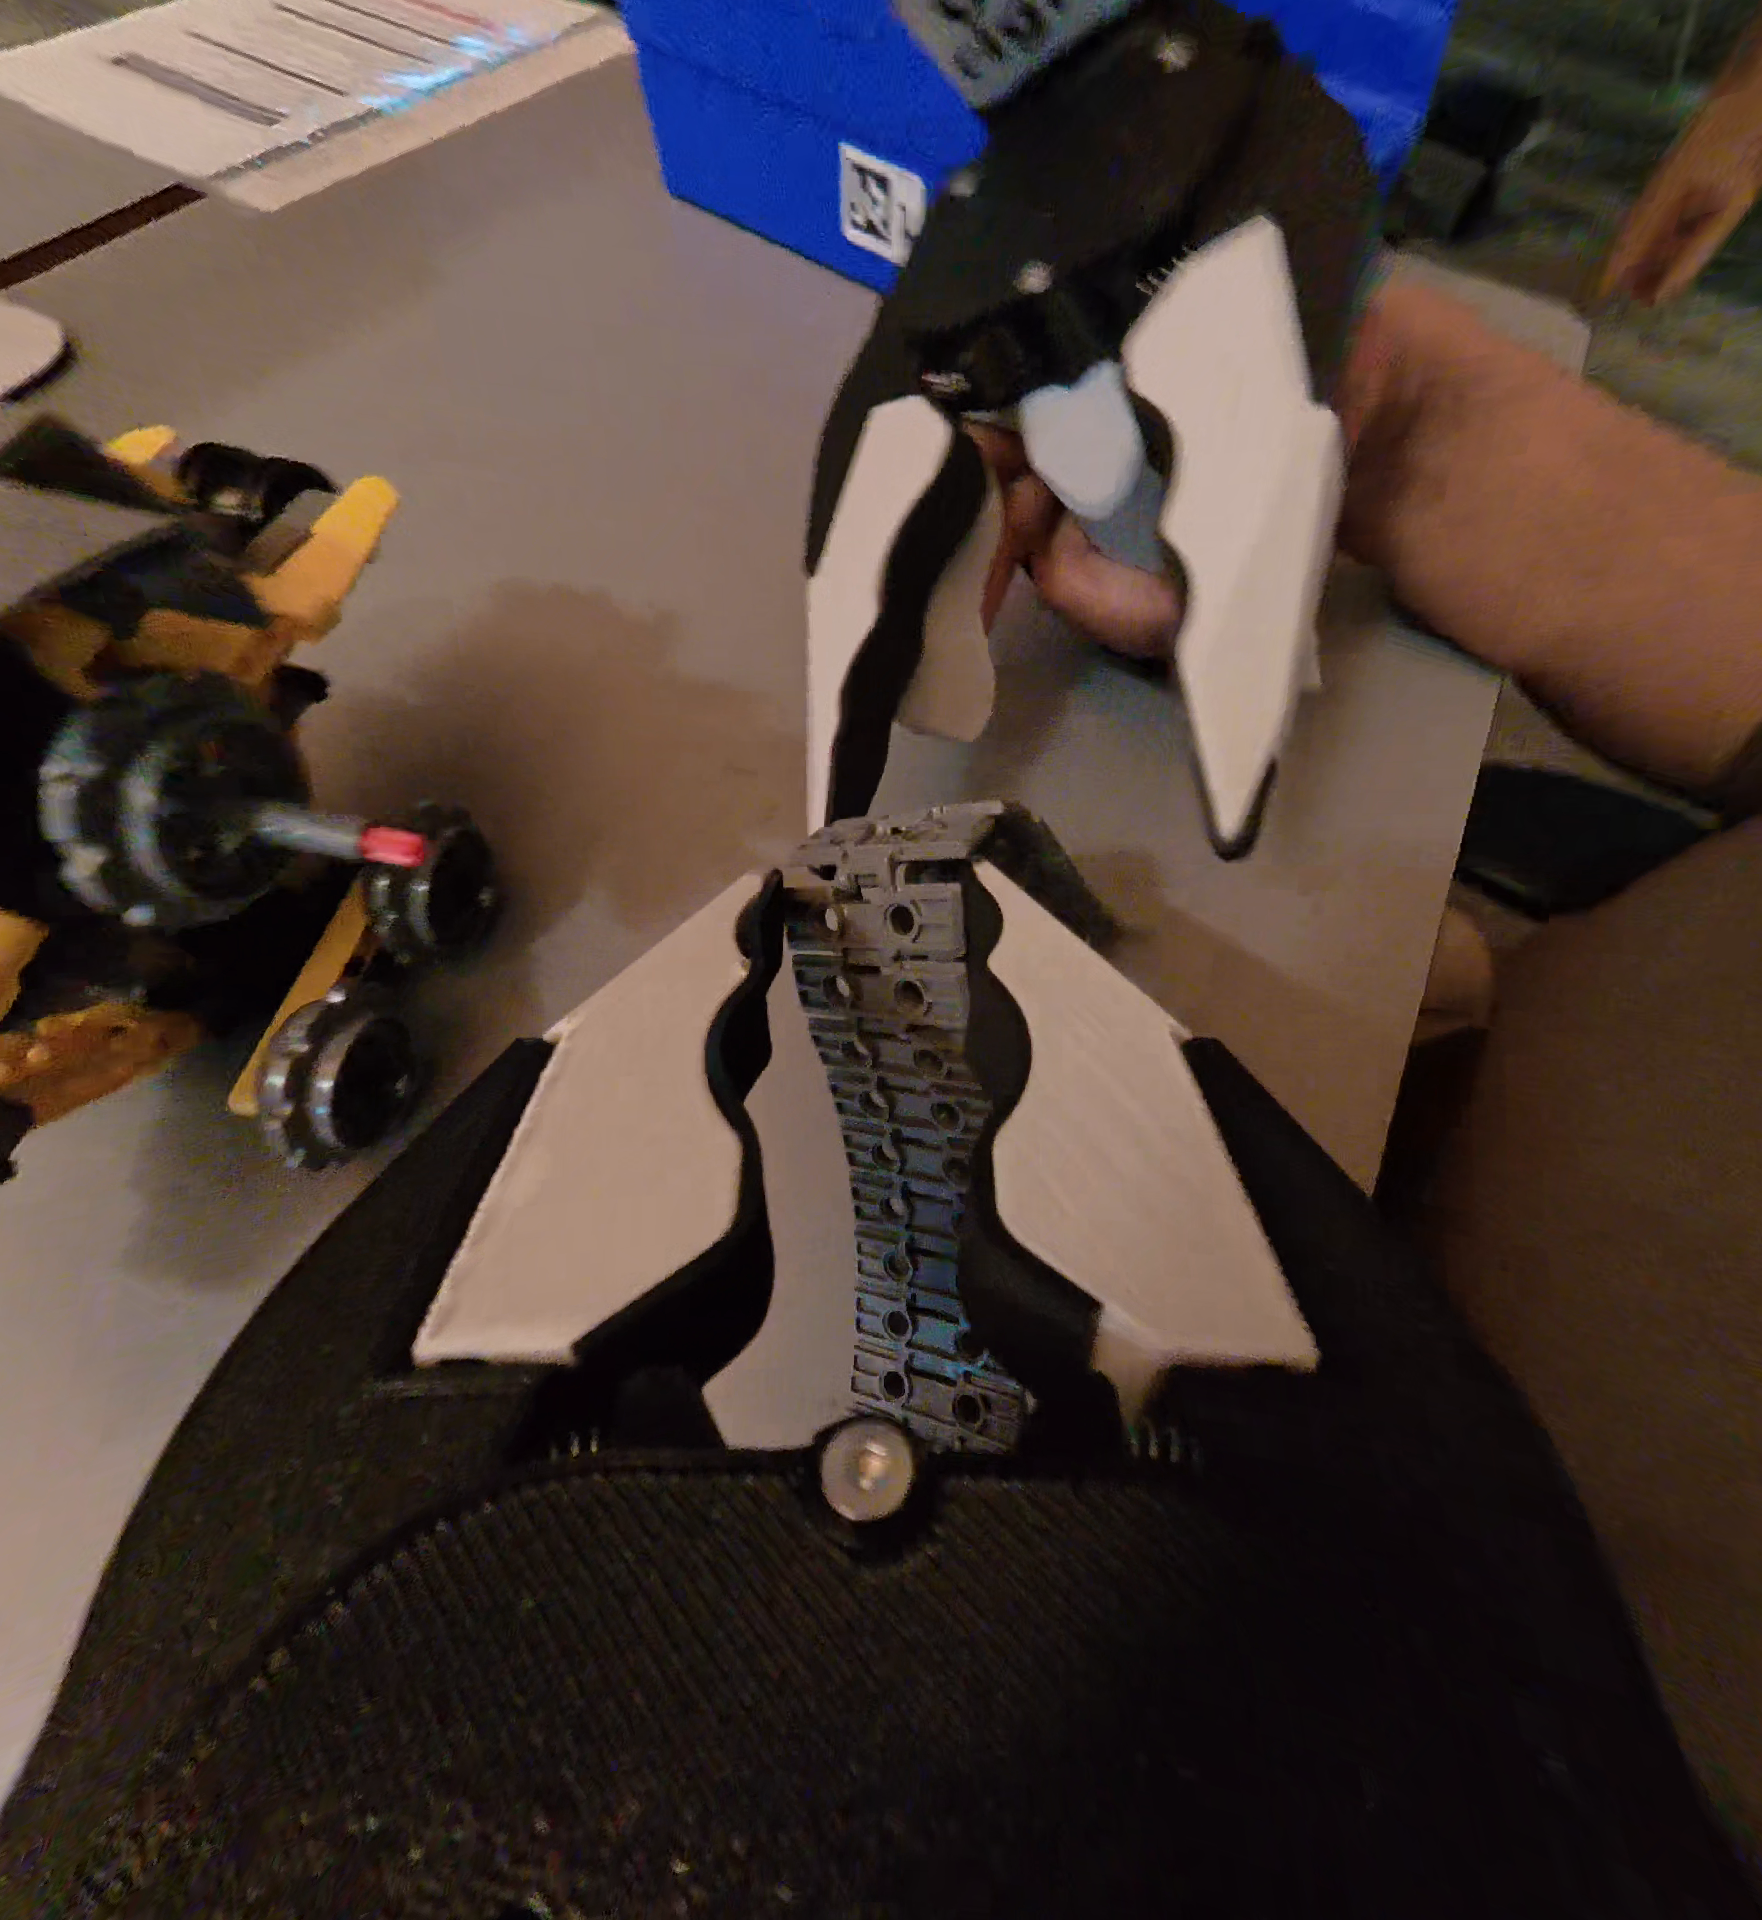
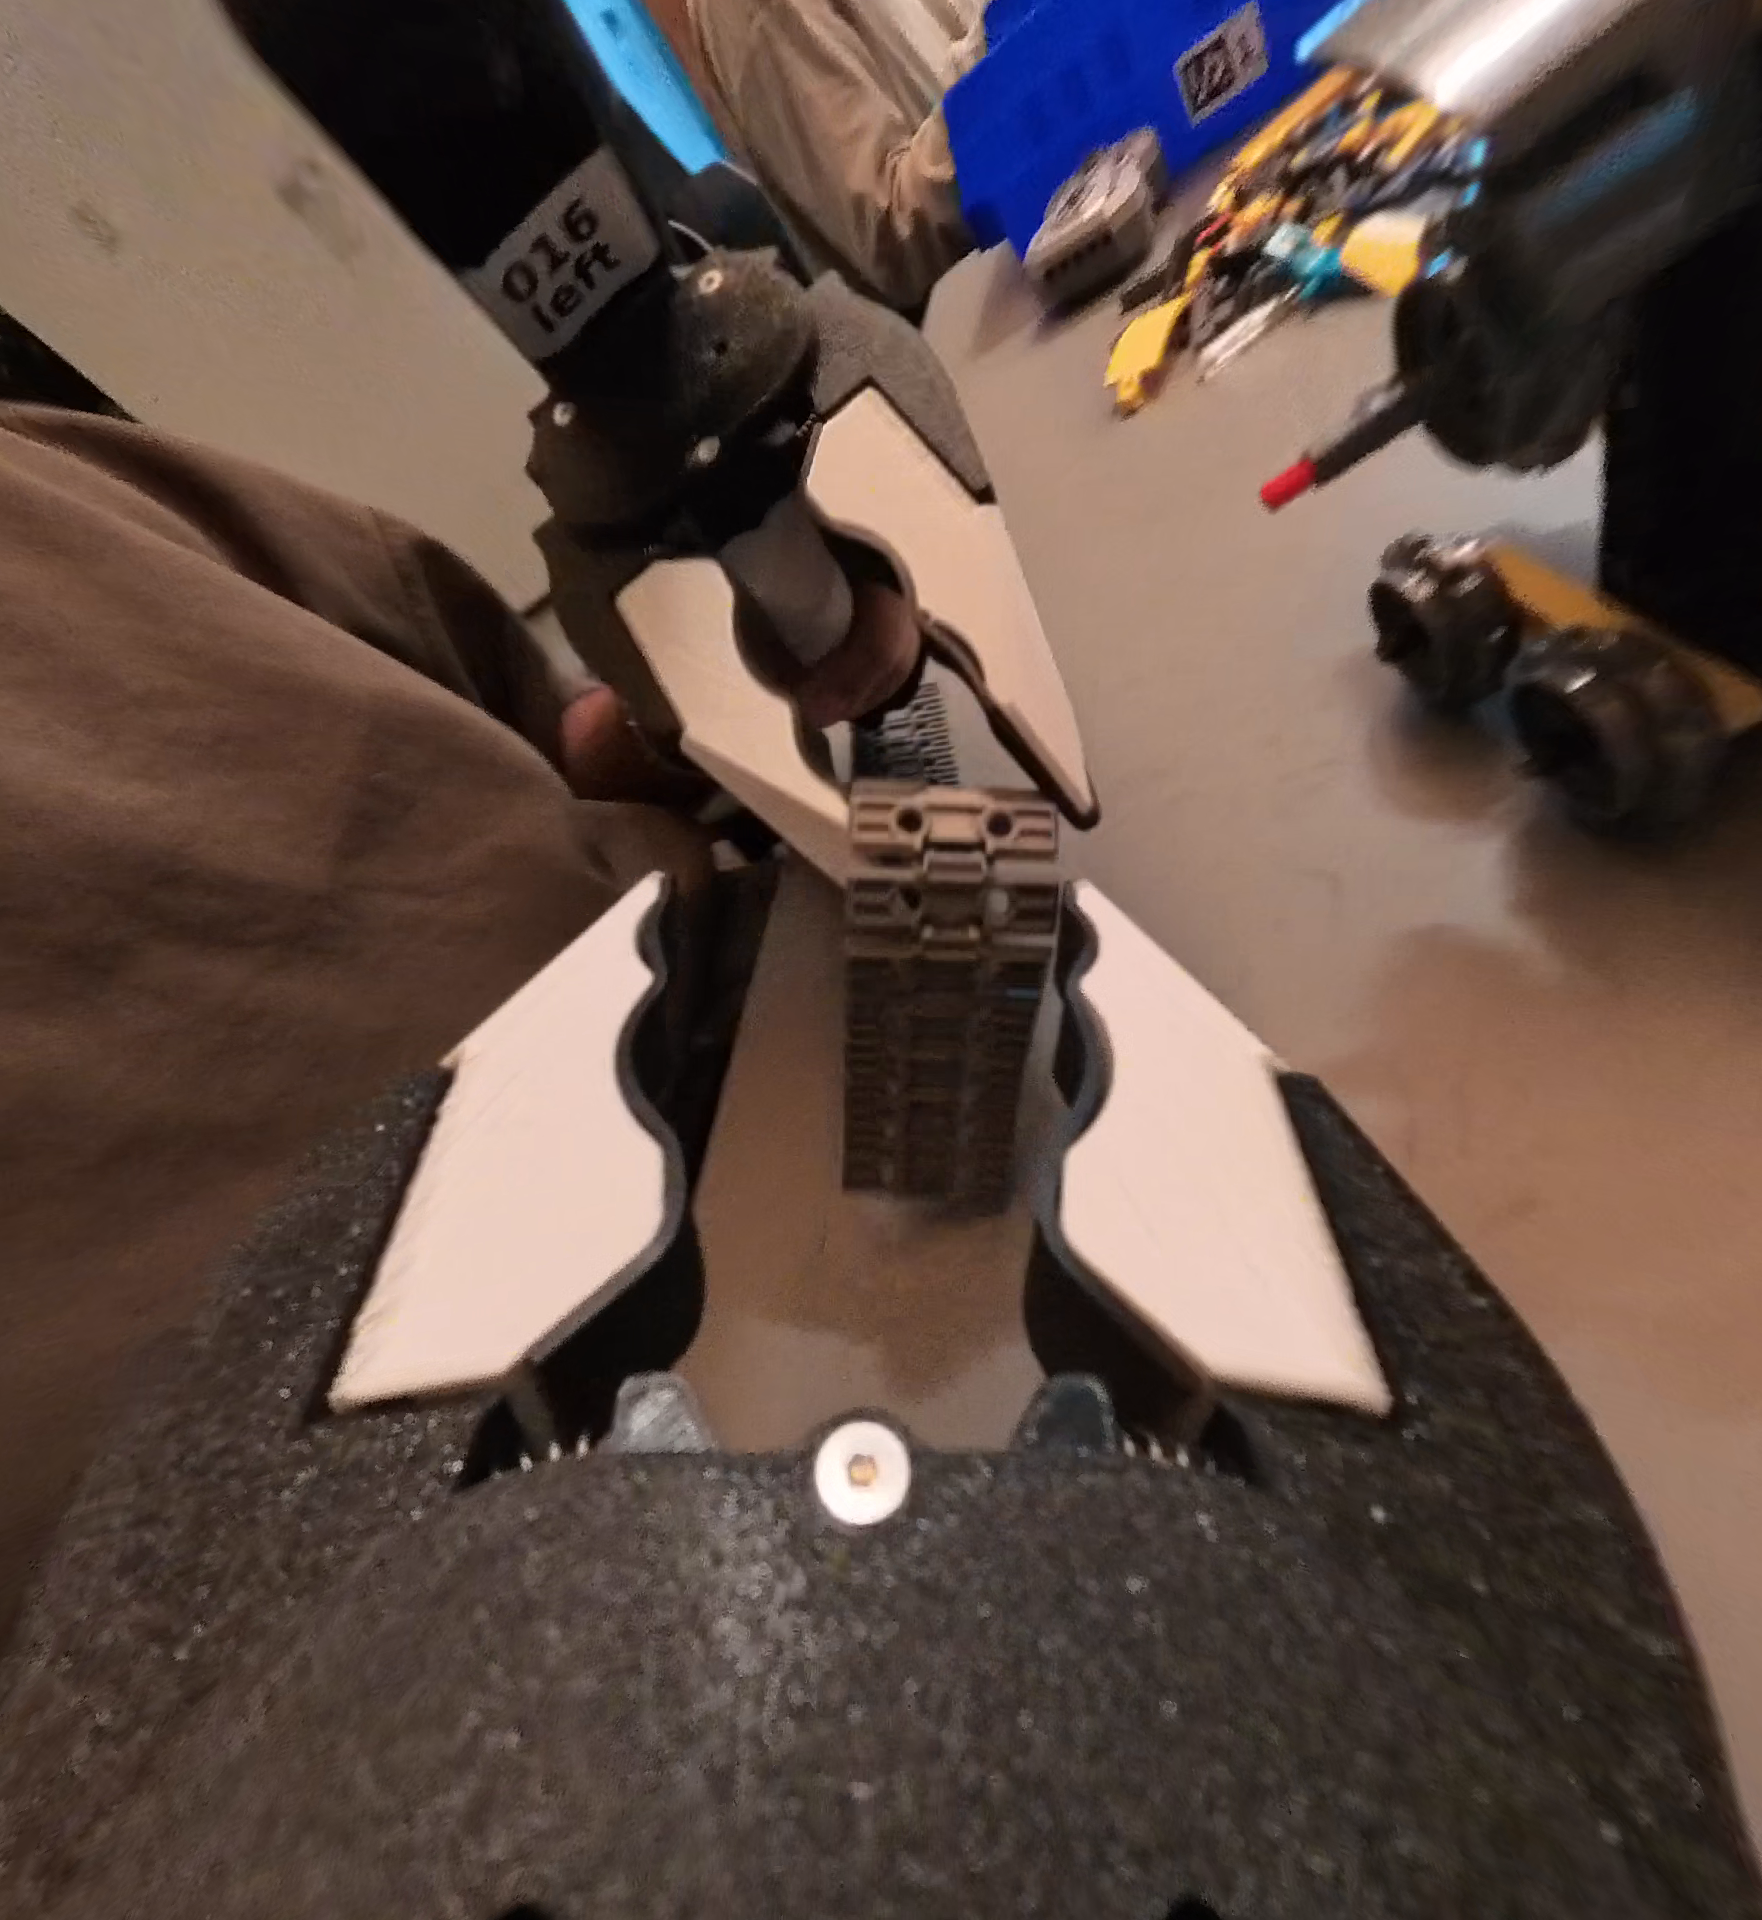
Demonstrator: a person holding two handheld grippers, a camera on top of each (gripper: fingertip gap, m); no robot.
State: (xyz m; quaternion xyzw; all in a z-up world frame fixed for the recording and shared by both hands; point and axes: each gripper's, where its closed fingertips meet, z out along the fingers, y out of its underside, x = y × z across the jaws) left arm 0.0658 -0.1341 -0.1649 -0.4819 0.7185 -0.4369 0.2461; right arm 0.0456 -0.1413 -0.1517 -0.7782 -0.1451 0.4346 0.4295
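A grey linked track strip (image 1: 898, 1143) lies lengthwise between my left gripper's white fingers. My left gripper (image 1: 887, 862) is shut on it, pinching its width near the fingertips. In the right wrist view the same strip (image 2: 944, 1039) hangs from the left gripper (image 2: 960, 816) and reaches down between my right gripper's fingers. My right gripper (image 2: 866, 888) is open, with the strip close to its right finger and a gap on the left. It shows in the left wrist view (image 1: 1038, 816) just beyond the strip's far end, held by a bare hand (image 1: 1479, 499).
A yellow and black brick-built vehicle (image 1: 129, 779) with black wheels and a red-tipped axle (image 1: 394, 847) sits on the grey table (image 1: 544, 416) at left. A blue bin (image 1: 783, 135) and paper sheets (image 1: 264, 83) lie at the back. Loose parts (image 2: 1324, 208) lie by the bin.
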